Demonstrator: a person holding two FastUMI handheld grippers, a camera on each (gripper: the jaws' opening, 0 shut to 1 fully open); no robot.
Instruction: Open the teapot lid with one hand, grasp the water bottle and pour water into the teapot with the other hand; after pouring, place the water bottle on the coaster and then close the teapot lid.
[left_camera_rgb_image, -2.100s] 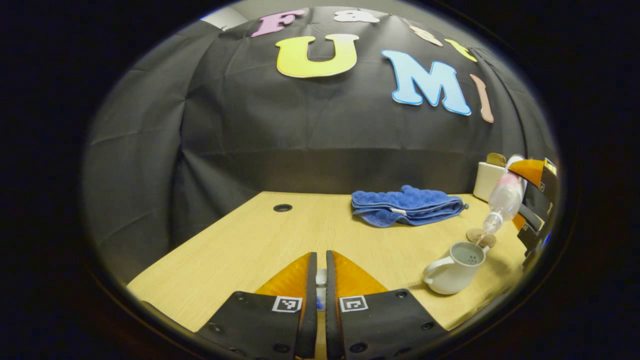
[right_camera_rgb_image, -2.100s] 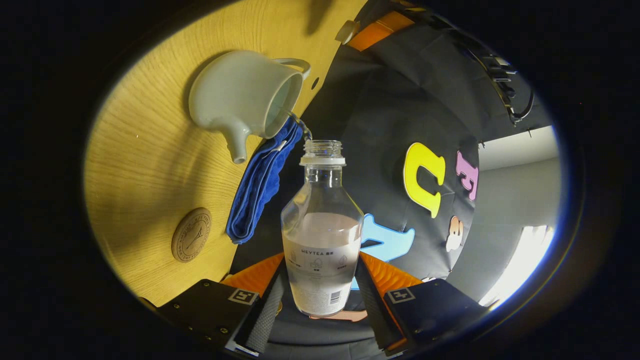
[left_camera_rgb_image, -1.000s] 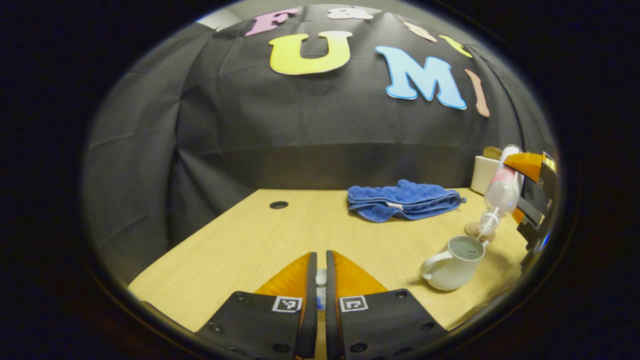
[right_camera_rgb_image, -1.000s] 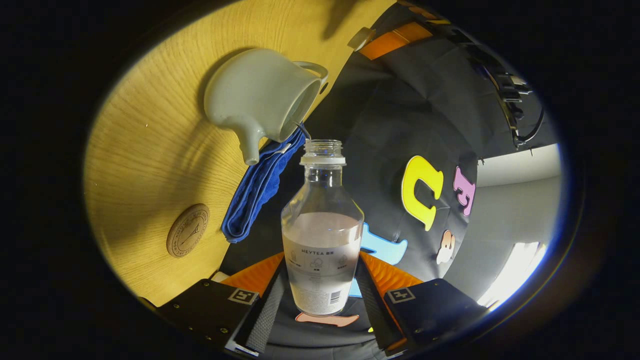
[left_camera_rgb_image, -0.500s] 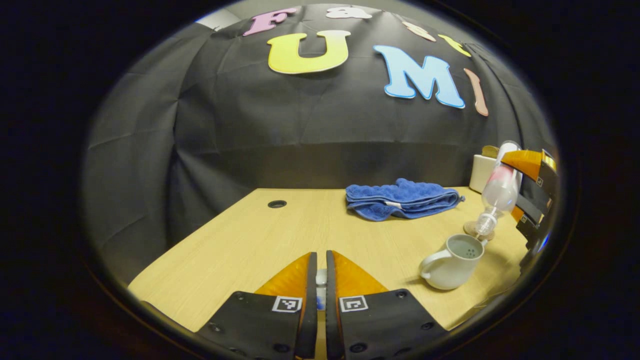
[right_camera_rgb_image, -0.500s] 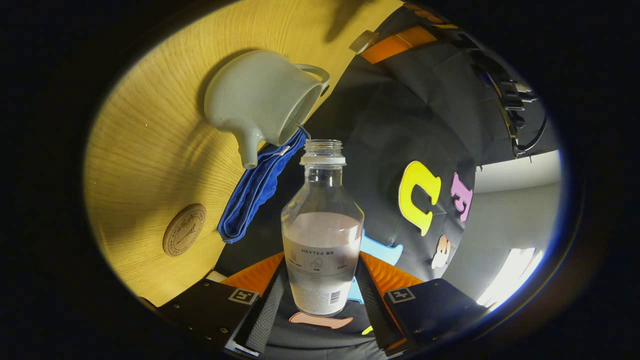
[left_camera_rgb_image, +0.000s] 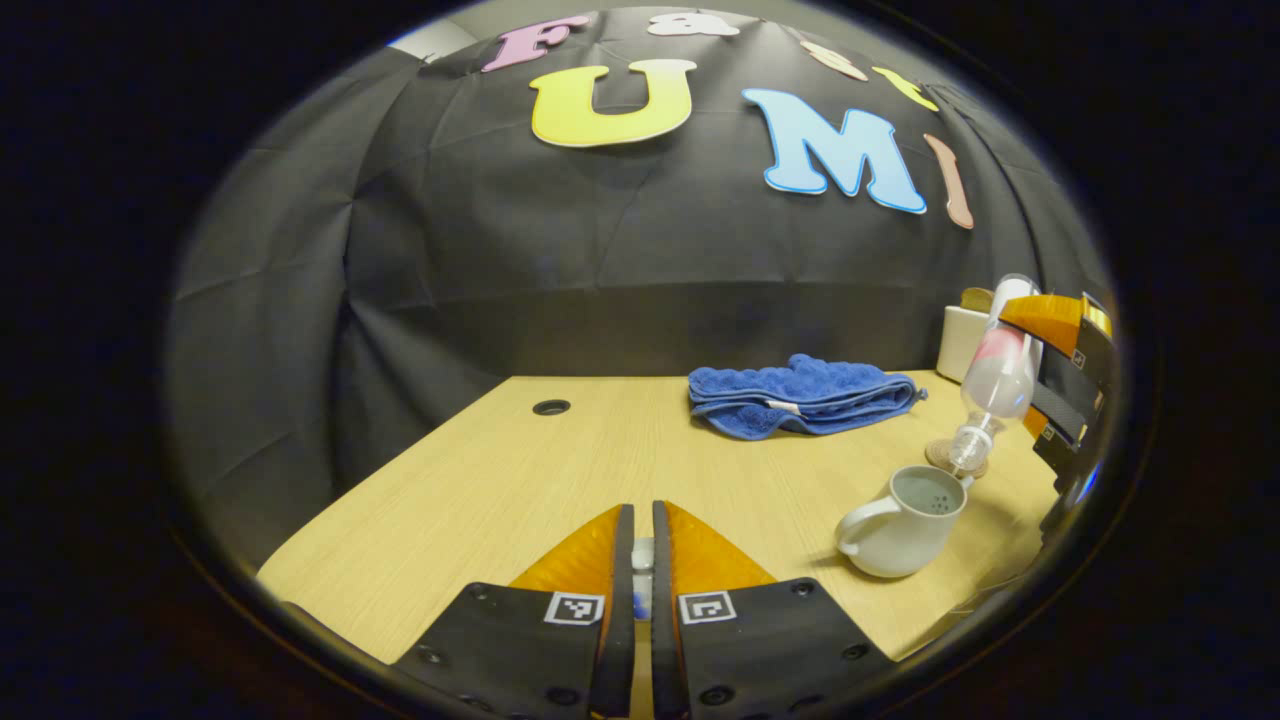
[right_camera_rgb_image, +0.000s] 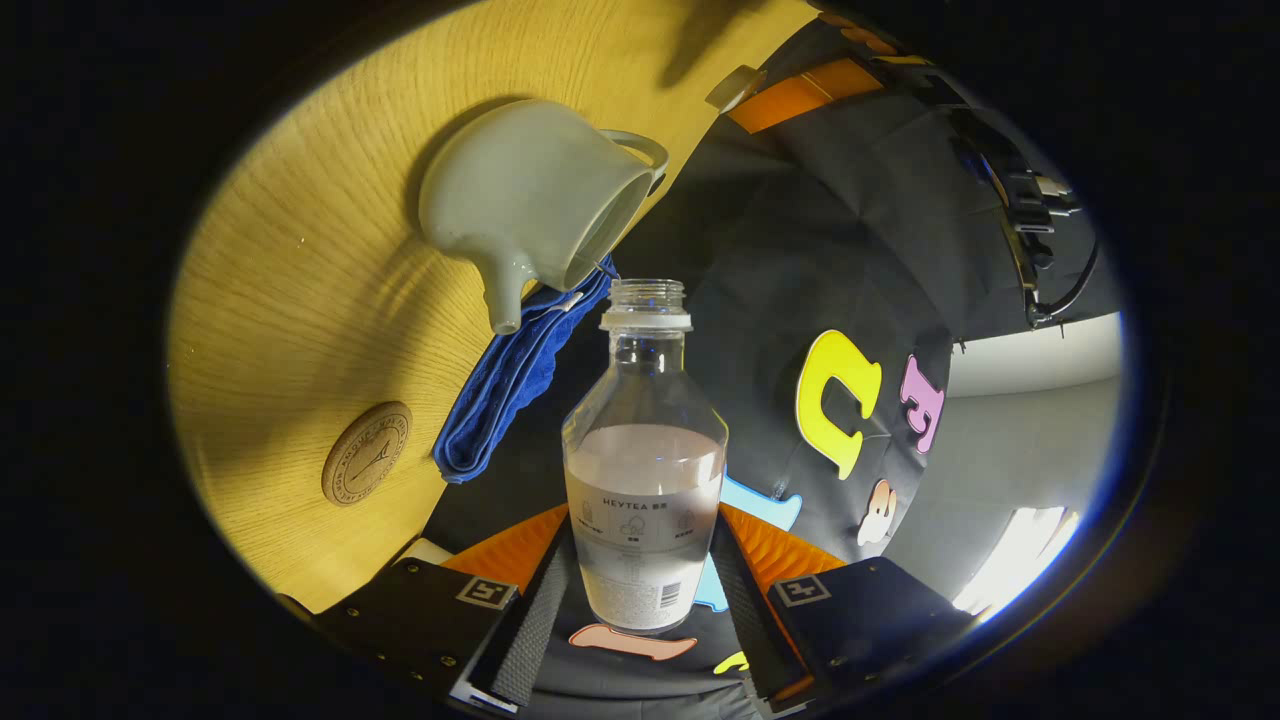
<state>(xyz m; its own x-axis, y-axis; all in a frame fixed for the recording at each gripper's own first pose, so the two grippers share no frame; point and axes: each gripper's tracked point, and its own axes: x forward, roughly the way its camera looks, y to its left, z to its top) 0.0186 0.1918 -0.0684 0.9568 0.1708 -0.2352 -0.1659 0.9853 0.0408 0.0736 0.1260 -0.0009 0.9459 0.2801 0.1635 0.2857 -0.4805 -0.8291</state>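
Right gripper (right_camera_rgb_image: 640, 590) clamped on inverted water bottle (right_camera_rgb_image: 645, 480) above open teapot (right_camera_rgb_image: 530, 215); left gripper (left_camera_rgb_image: 642, 560) pinches lid; drift risks spilling beside teapot.

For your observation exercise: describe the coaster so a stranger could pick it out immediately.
On the wooden table, find the folded blue towel and the white teapot. The coaster lies flat beside both: a small brown disc with a stamped emblem.
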